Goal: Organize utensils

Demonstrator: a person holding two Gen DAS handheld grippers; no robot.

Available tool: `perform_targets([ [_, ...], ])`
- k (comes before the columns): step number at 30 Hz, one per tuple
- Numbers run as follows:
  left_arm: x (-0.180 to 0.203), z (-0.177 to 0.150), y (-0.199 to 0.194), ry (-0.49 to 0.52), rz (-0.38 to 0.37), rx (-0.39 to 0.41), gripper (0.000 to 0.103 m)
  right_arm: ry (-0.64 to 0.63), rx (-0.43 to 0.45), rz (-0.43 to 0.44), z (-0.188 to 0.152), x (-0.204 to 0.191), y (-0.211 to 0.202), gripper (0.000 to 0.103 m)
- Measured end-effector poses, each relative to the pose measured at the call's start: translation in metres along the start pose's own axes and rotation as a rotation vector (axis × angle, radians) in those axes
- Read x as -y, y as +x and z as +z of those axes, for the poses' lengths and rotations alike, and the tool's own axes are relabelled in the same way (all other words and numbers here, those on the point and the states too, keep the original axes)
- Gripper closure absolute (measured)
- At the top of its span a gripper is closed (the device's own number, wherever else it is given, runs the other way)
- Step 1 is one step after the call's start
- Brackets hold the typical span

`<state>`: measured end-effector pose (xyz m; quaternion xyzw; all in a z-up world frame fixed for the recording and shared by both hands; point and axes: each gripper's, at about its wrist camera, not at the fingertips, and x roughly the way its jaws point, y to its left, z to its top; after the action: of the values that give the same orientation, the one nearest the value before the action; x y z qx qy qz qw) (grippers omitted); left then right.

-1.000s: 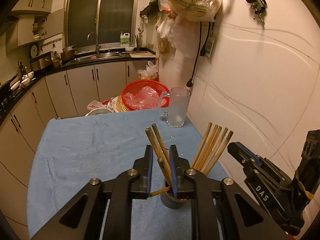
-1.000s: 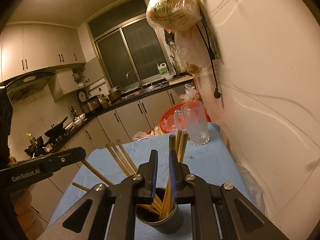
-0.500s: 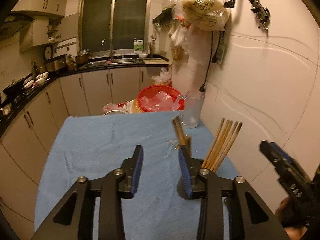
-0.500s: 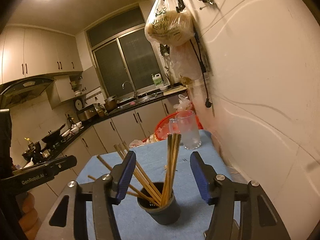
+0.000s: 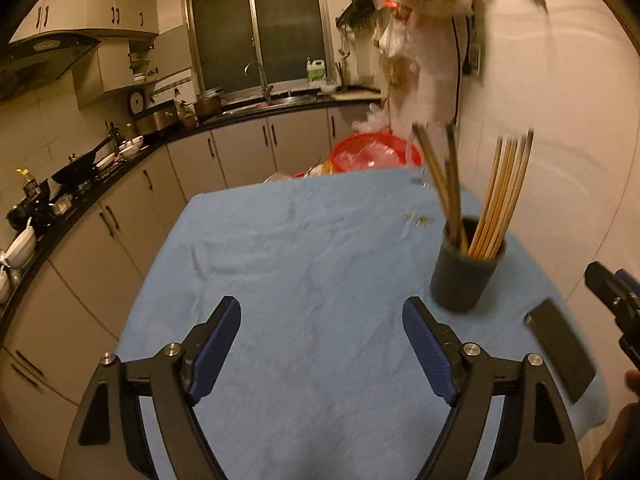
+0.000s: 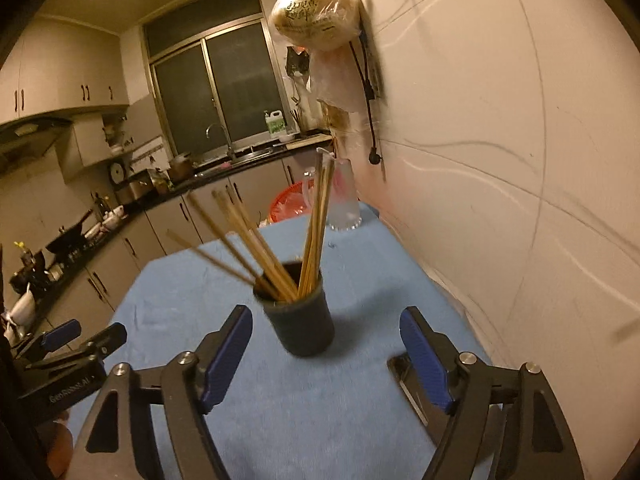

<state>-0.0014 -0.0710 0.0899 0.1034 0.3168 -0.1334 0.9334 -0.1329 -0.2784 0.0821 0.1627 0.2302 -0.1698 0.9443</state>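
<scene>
Blue cloth (image 5: 280, 280) covers the whole table from my left wrist cam, and my left gripper (image 5: 322, 344) hangs over it with the jaws spread wide, nothing between them. Off to the right sits the dark cup (image 5: 466, 276), upright, with the wooden chopsticks (image 5: 500, 200) standing in it in 2 bunches: a pale one leaning right and a darker blurry one leaning left. It's well ahead of my right-hand finger, not touching. A black phone (image 5: 560, 354) lies flat on the cloth near the right edge, just beside the cup. Past the table's far end there's a red basket (image 5: 376, 152) with plastic in it.

Right wrist cam: my right gripper (image 6: 326, 350) is also wide open and gripping nothing. That cup (image 6: 300, 320) sits right ahead, between the 2 blue pads (image 6: 226, 356) but further out, and the chopsticks (image 6: 316, 232) fan out with some tilted hard left and a tight bunch nearly upright. A frosted glass mug (image 6: 344, 200) stands at the far end of the cloth by the wall. The phone (image 6: 404, 376) peeks out under my right finger, and my left gripper (image 6: 76, 344) shows at the lower left.
</scene>
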Motion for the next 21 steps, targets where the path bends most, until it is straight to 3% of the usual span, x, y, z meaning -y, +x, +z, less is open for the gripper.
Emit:
perform_targets([
  [4, -0.007, -0.013, 0.001, 0.007, 0.038, -0.014, 0.012, -0.028, -0.009, -0.044, -0.015, -0.005, -0.004, 0.024],
  [10, -0.021, -0.022, 0.002, -0.015, 0.021, -0.032, 0.012, -0.046, -0.020, -0.076, -0.019, -0.009, -0.007, 0.024],
  [21, -0.027, -0.034, 0.011, -0.004, 0.069, -0.048, 0.012, -0.108, -0.040, -0.092, -0.024, -0.031, 0.000, 0.024],
])
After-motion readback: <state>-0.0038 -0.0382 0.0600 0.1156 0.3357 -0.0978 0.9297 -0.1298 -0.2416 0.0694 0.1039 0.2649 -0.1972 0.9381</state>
